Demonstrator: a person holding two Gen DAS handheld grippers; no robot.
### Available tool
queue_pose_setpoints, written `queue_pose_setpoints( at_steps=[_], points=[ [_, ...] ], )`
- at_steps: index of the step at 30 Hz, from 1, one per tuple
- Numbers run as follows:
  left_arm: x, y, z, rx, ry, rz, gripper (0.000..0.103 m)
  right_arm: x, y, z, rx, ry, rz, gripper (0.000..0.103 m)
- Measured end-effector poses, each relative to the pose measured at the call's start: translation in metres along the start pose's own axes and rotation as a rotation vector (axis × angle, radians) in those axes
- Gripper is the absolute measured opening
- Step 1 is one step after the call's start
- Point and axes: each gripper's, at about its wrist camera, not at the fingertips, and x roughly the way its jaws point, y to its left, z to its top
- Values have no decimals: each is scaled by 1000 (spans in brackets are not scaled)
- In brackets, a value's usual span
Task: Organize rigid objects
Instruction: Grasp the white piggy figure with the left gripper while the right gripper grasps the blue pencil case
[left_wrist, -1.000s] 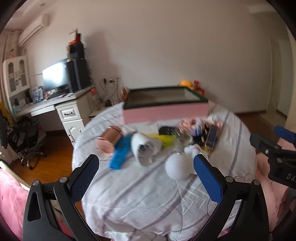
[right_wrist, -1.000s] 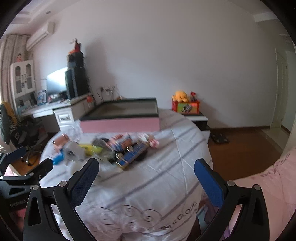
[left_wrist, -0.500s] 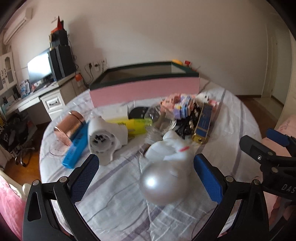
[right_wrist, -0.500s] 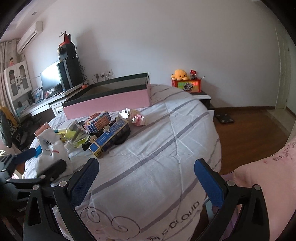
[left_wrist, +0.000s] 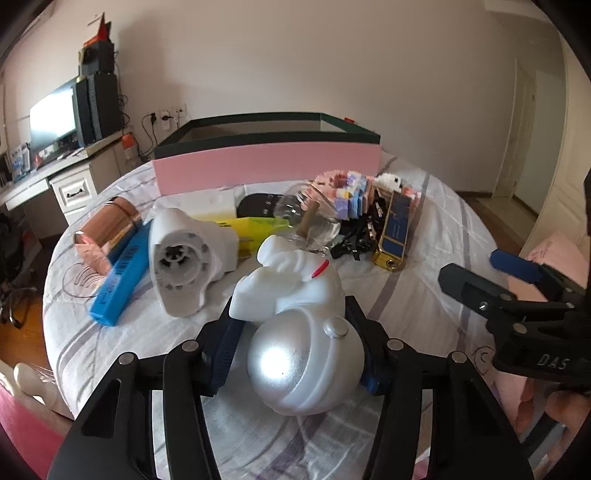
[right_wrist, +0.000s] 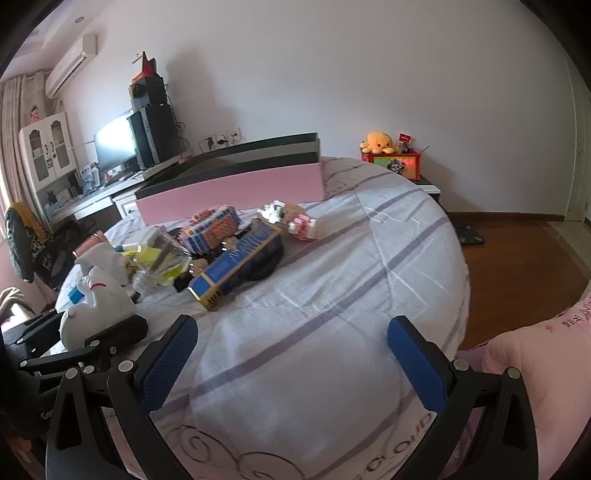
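Observation:
A white astronaut figure with a silver helmet (left_wrist: 301, 332) lies on the round striped bed. My left gripper (left_wrist: 295, 339) is shut on its helmet. The figure also shows at the left of the right wrist view (right_wrist: 92, 310). Behind it lie a white fan-like device (left_wrist: 184, 254), a blue bar (left_wrist: 120, 273), a copper cylinder (left_wrist: 105, 225), a yellow packet (left_wrist: 255, 225), a glass bulb (left_wrist: 314, 218), a blue-gold box (left_wrist: 393, 232) and pink block toys (left_wrist: 345, 190). A pink box with a dark rim (left_wrist: 266, 162) stands at the back. My right gripper (right_wrist: 291, 358) is open and empty over bare bedding.
A desk with a monitor (left_wrist: 51, 122) stands at the left beyond the bed. A small stand with a yellow plush (right_wrist: 382, 144) is at the back right. Wooden floor (right_wrist: 517, 251) lies to the right. A pink quilt (right_wrist: 535, 350) is at the near right.
My left gripper has moved forward to the astronaut figure and shut on its helmet. My right gripper has come closer over the bed and stays open.

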Motion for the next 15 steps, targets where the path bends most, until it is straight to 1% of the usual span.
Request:
queue_pose_setpoints(
  at_steps=[3, 5, 8, 10, 13, 14, 15],
  points=[
    [-11, 5, 3, 1, -20, -1, 55, 1, 6, 3, -5, 0, -11, 103],
    [-22, 7, 5, 7, -54, -2, 55, 2, 12, 5, -10, 1, -3, 103],
    [-36, 13, 5, 13, -87, 21, 55, 4, 24, 12, -18, -1, 6, 103],
    [-38, 23, 9, 11, -99, 39, 55, 10, 30, 15, -21, -3, 5, 103],
    [-39, 32, 11, 1, -99, 41, 55, 30, 33, 20, -29, 50, -53, 102],
    [-38, 34, 12, 0, -101, 44, 55, 35, 32, 21, -25, 64, -63, 99],
    [-38, 36, 12, 4, -103, 49, 55, 41, 30, 22, -17, 76, -66, 98]
  ],
)
